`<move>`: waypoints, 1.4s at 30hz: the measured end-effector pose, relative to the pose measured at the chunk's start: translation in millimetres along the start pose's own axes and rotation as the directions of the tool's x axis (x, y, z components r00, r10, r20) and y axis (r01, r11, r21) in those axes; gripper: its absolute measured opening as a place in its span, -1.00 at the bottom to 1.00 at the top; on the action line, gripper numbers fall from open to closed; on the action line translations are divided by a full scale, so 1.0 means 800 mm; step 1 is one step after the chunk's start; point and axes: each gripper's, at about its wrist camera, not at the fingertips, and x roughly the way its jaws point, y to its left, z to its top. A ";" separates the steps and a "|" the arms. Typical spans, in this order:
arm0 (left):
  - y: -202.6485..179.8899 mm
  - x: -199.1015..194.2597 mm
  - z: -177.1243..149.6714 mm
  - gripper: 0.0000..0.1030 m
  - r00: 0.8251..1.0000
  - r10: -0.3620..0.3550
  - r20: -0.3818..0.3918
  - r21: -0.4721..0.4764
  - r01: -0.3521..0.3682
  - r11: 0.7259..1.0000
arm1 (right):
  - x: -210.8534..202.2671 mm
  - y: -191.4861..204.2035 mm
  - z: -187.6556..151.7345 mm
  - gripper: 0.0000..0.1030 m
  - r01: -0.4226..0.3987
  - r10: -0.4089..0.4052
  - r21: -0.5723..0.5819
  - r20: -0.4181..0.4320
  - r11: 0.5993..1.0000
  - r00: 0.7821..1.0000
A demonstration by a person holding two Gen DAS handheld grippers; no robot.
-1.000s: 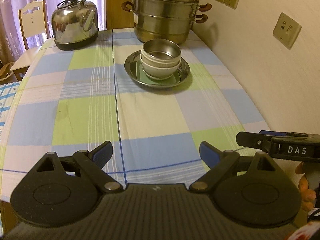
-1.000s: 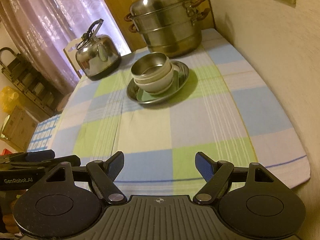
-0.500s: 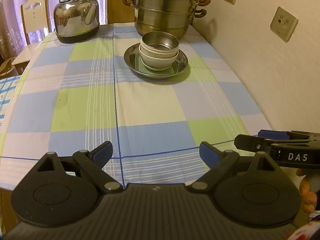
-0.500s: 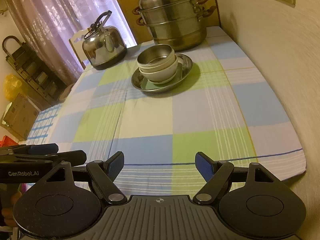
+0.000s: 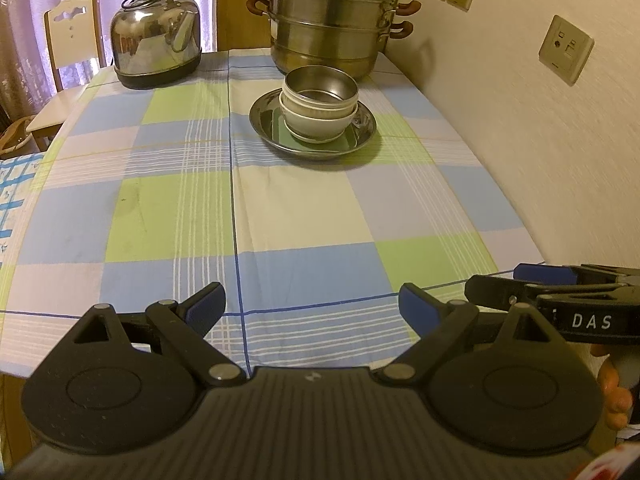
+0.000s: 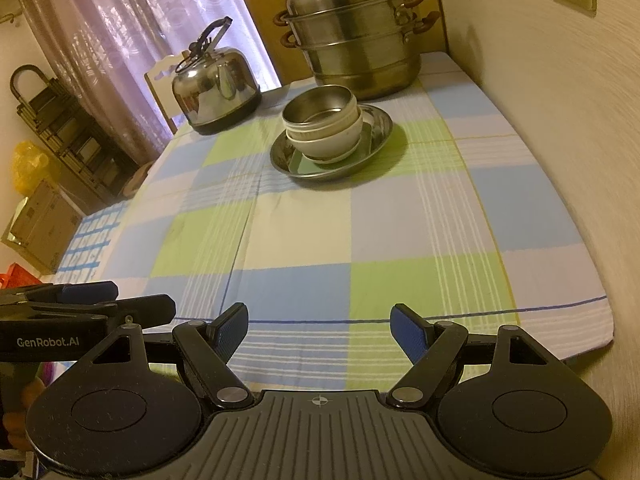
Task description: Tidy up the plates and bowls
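Both wrist views, pause over the near edge of the bench (image 5: 304, 216). The left tongs (image 5: 311, 304) and right tongs (image 6: 319, 328) stand wide and empty, side by side, well apart from the ware. The nested bowls (image 5: 320, 106), a steel one uppermost in white ones, sit inside the steel plate (image 5: 362, 136) toward the far edge of the bench, nearer its wall side, just in front of the tiered steamer pot (image 5: 332, 28); the kettle (image 5: 156, 44) stands at the far left corner. The stack appears already gathered, though whether a flat green item lies under the bowls is unclear. For any further lift, approach low from the near side, close on a rim across its wall, and steady the plate with the other tongs.
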 end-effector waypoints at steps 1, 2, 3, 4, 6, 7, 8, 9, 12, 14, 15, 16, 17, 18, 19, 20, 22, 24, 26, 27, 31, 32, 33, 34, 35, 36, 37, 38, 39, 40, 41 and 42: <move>0.000 0.000 0.000 0.80 1.000 -0.001 0.000 0.001 0.001 1.000 | 0.000 0.000 -0.001 0.51 0.001 -0.001 0.001 0.000 1.000 1.000; 0.000 0.000 0.000 0.80 1.000 -0.002 0.000 0.002 0.002 1.000 | 0.000 0.001 -0.001 0.51 0.002 -0.002 0.001 -0.001 1.000 1.000; 0.000 0.000 0.000 0.80 1.000 -0.003 0.000 0.002 0.003 1.000 | 0.000 0.001 -0.002 0.51 0.003 -0.003 0.002 0.000 1.000 1.000; 0.000 0.000 0.000 0.80 1.000 -0.003 0.000 0.003 0.003 1.000 | 0.000 0.001 -0.002 0.51 0.003 -0.003 0.002 0.000 1.000 1.000; 0.000 0.000 0.001 0.80 1.000 -0.003 0.001 0.004 0.003 1.000 | 0.000 0.001 -0.002 0.51 0.003 -0.003 0.002 0.000 1.000 1.000; 0.001 0.000 0.001 0.80 1.000 -0.004 0.001 0.005 0.004 1.000 | 0.000 0.001 -0.001 0.51 0.003 -0.003 0.001 0.000 1.000 1.000; 0.000 0.000 0.001 0.80 1.000 -0.003 0.000 0.004 0.003 1.000 | 0.000 0.001 -0.002 0.51 0.003 -0.003 0.000 0.000 1.000 1.000; 0.001 0.000 0.001 0.80 1.000 -0.003 0.000 0.003 0.003 1.000 | 0.000 0.001 -0.002 0.51 0.003 -0.003 0.001 0.000 1.000 1.000; 0.001 0.000 0.001 0.80 1.000 -0.003 0.000 0.002 0.003 1.000 | 0.000 0.001 -0.002 0.51 0.002 -0.002 -0.001 0.000 1.000 1.000; 0.002 -0.001 0.001 0.80 1.000 -0.003 0.000 0.001 0.003 1.000 | 0.000 0.002 -0.002 0.51 0.001 -0.001 -0.003 -0.001 1.000 1.000; 0.002 -0.001 0.001 0.80 1.000 -0.004 0.000 0.001 0.004 1.000 | 0.000 0.003 -0.002 0.51 0.001 -0.001 -0.004 -0.001 1.000 1.000; 0.002 -0.001 0.001 0.80 1.000 -0.004 -0.001 0.000 0.004 1.000 | 0.000 0.003 -0.002 0.51 0.001 -0.001 -0.005 -0.002 1.000 1.000; 0.002 -0.001 0.001 0.80 1.000 -0.004 0.000 0.001 0.004 1.000 | 0.000 0.003 -0.002 0.51 0.000 0.000 -0.005 -0.002 1.000 1.000; 0.002 -0.002 0.001 0.80 1.000 -0.005 0.000 0.001 0.005 1.000 | 0.001 0.004 -0.001 0.51 0.000 0.000 -0.005 -0.003 1.000 1.000; 0.002 -0.001 0.001 0.80 1.000 -0.004 0.000 0.002 0.004 1.000 | 0.001 0.004 0.000 0.51 -0.001 0.001 -0.005 -0.004 1.000 1.000; 0.002 -0.001 0.001 0.80 1.000 -0.003 0.000 0.001 0.003 1.000 | 0.001 0.004 -0.001 0.51 -0.001 0.001 -0.006 -0.004 1.000 1.000; 0.002 -0.002 0.001 0.80 1.000 -0.003 0.000 0.000 0.003 1.000 | 0.002 0.005 -0.001 0.51 -0.003 0.003 -0.006 -0.005 1.000 1.000; 0.002 -0.002 0.001 0.80 1.000 -0.003 0.000 0.001 0.003 1.000 | 0.001 0.005 -0.001 0.51 -0.003 0.003 -0.005 -0.005 1.000 1.000; 0.002 -0.002 0.001 0.80 1.000 -0.004 0.000 0.001 0.004 1.000 | 0.001 0.006 -0.001 0.51 -0.003 0.003 -0.005 -0.004 1.000 1.000; 0.002 -0.002 0.001 0.80 1.000 -0.004 0.000 0.001 0.004 1.000 | 0.001 0.005 -0.001 0.51 -0.003 0.003 -0.004 -0.004 1.000 1.000; 0.002 -0.002 0.001 0.80 1.000 -0.003 0.000 0.001 0.003 1.000 | 0.001 0.005 -0.001 0.51 -0.003 0.003 -0.005 -0.004 1.000 1.000; 0.002 -0.002 0.001 0.80 1.000 -0.004 0.000 0.001 0.004 1.000 | 0.001 0.005 -0.001 0.51 -0.003 0.003 -0.005 -0.004 1.000 1.000; 0.002 -0.002 0.001 0.80 1.000 -0.004 0.000 0.001 0.004 1.000 | 0.001 0.005 -0.001 0.51 -0.003 0.003 -0.005 -0.004 1.000 1.000; 0.002 -0.002 0.001 0.80 1.000 -0.004 0.000 0.001 0.004 1.000 | 0.001 0.005 -0.001 0.51 -0.003 0.003 -0.004 -0.004 1.000 1.000; 0.002 -0.002 0.001 0.80 1.000 -0.004 0.000 0.001 0.004 1.000 | 0.001 0.005 -0.001 0.51 -0.003 0.003 -0.005 -0.004 1.000 1.000; 0.002 -0.002 0.001 0.80 1.000 -0.003 0.000 0.001 0.003 1.000 | 0.001 0.005 -0.001 0.51 -0.003 0.003 -0.006 -0.003 1.000 1.000; 0.002 -0.002 0.001 0.80 1.000 -0.003 0.000 0.001 0.003 1.000 | 0.001 0.006 -0.001 0.51 -0.003 0.003 -0.006 -0.003 1.000 1.000; 0.002 -0.002 0.001 0.80 1.000 -0.003 0.000 0.001 0.003 1.000 | 0.001 0.006 -0.001 0.51 -0.003 0.003 -0.006 -0.004 1.000 1.000; 0.002 -0.002 0.001 0.80 1.000 -0.003 0.000 0.001 0.003 1.000 | 0.001 0.006 -0.001 0.51 -0.004 0.004 -0.006 -0.003 1.000 1.000; 0.002 -0.002 0.001 0.80 1.000 -0.003 0.000 0.000 0.003 1.000 | 0.001 0.006 -0.001 0.51 -0.003 0.003 -0.006 -0.003 1.000 1.000; 0.002 -0.002 0.001 0.80 1.000 -0.004 0.000 0.001 0.004 1.000 | 0.001 0.006 -0.001 0.51 -0.003 0.003 -0.005 -0.004 1.000 1.000; 0.003 -0.002 0.001 0.80 1.000 -0.004 0.000 0.001 0.004 1.000 | 0.001 0.006 -0.001 0.51 -0.004 0.004 -0.005 -0.004 1.000 1.000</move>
